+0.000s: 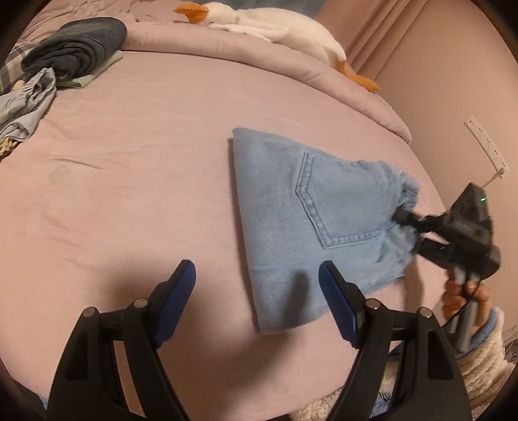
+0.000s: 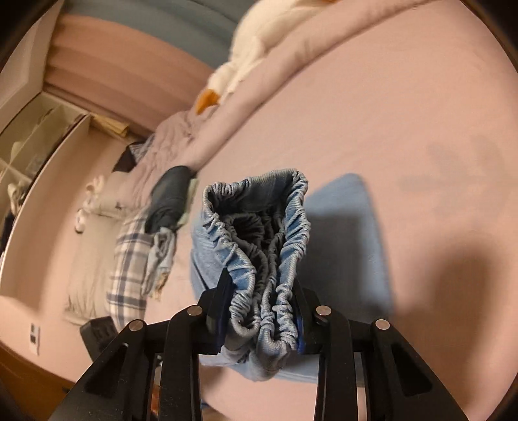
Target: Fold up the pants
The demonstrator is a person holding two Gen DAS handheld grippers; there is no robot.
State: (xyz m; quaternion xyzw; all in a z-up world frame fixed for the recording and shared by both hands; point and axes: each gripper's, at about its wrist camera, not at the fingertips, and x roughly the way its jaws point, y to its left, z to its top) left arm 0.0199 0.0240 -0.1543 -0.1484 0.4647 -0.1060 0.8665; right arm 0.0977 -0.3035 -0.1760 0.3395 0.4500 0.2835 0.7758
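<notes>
fingers of my right gripper (image 2: 262, 311) are clamped on the bunched elastic waistband (image 2: 259, 226) of the light blue denim pants (image 1: 310, 220), lifting that end while the folded body lies on the pink bed sheet (image 1: 129, 194), right of centre and close to the bed's right edge. my left gripper (image 1: 257, 291) hangs spread and empty just above the near edge of the pants, its right finger over the denim and its left over bare sheet.

i judge the risk is the thick gathered band slipping out of the pinch if i swing it fast, or the lower layers dragging and spoiling the fold, since nothing pins them. the right edge drops off beside the wall, so i have little room there. leftward the sheet is open until the pile of clothes (image 1: 71, 48) at the far left; a plush goose (image 1: 268, 26) lies along the far side.
</notes>
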